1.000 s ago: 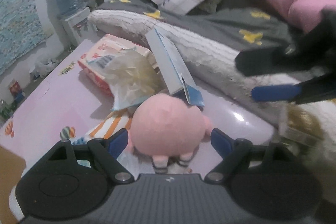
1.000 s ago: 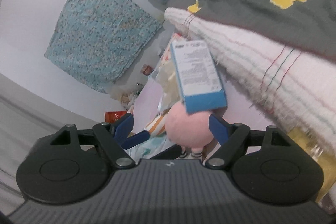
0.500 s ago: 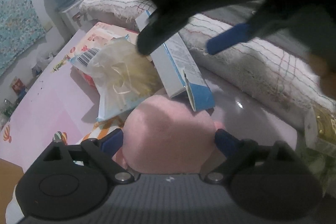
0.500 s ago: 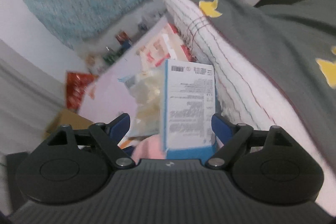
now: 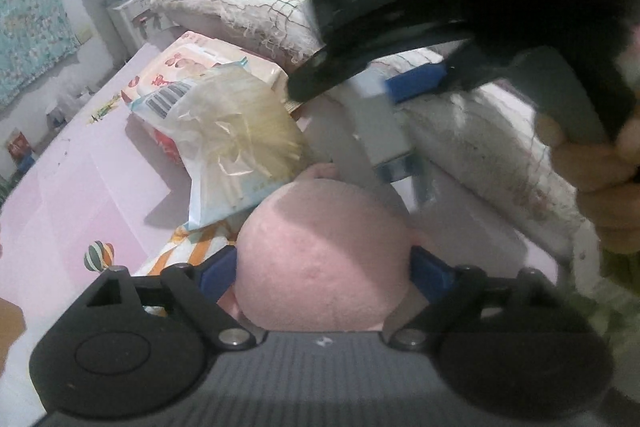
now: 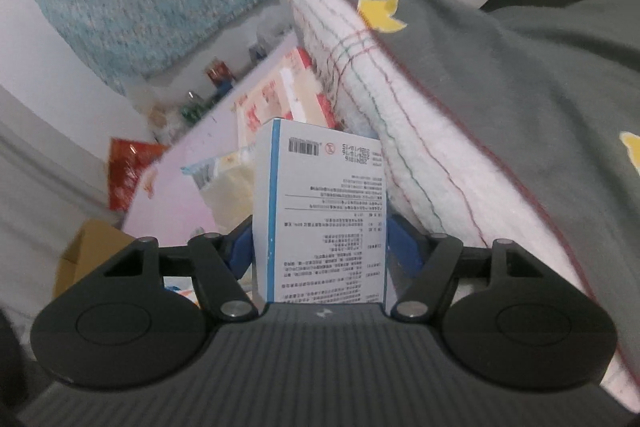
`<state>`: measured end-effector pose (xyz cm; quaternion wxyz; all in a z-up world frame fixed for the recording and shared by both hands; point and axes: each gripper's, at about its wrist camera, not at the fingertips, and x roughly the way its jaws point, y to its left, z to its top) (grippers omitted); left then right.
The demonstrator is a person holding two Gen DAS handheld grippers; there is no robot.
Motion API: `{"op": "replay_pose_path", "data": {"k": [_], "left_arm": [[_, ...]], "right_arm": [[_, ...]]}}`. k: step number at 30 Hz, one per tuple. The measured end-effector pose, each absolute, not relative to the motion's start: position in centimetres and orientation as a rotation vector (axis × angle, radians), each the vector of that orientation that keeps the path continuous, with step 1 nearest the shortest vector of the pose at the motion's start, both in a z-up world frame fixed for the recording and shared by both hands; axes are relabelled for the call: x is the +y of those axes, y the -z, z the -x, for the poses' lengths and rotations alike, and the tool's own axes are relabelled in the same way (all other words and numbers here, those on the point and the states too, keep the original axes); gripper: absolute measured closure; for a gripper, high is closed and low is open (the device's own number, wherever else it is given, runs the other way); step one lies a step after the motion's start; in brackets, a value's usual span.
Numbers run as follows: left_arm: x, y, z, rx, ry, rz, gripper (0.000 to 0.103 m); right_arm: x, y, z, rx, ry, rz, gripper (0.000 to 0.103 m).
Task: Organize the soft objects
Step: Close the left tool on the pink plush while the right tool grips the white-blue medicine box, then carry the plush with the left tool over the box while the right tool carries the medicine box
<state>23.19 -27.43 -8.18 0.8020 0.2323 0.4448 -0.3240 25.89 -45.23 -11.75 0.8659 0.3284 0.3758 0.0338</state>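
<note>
On the pink table (image 5: 80,187), a red-and-white pack (image 5: 192,67) and a clear bag (image 5: 236,143) with a barcode lie at the left. The left gripper (image 5: 324,271) has its blue pads pressed to both sides of the pink plush toy (image 5: 324,259). The right gripper (image 6: 320,247) clamps a white, blue-edged carton (image 6: 324,211), its fine print and barcode unreadable, close against the folded white blanket (image 6: 400,147)

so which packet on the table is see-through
The clear bag of pale strips; the pink pack beneath it is opaque and printed.
</note>
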Motion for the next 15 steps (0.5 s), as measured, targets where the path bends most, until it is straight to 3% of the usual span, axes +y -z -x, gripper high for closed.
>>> {"op": "replay_pose_path", "data": {"k": [15], "left_arm": [[-24.5, 2.2, -21.7, 0.852, 0.750, -0.294, 0.014]], "right_arm": [[-49.1, 6.8, -19.0, 0.562, -0.149, -0.890, 0.036]]}}
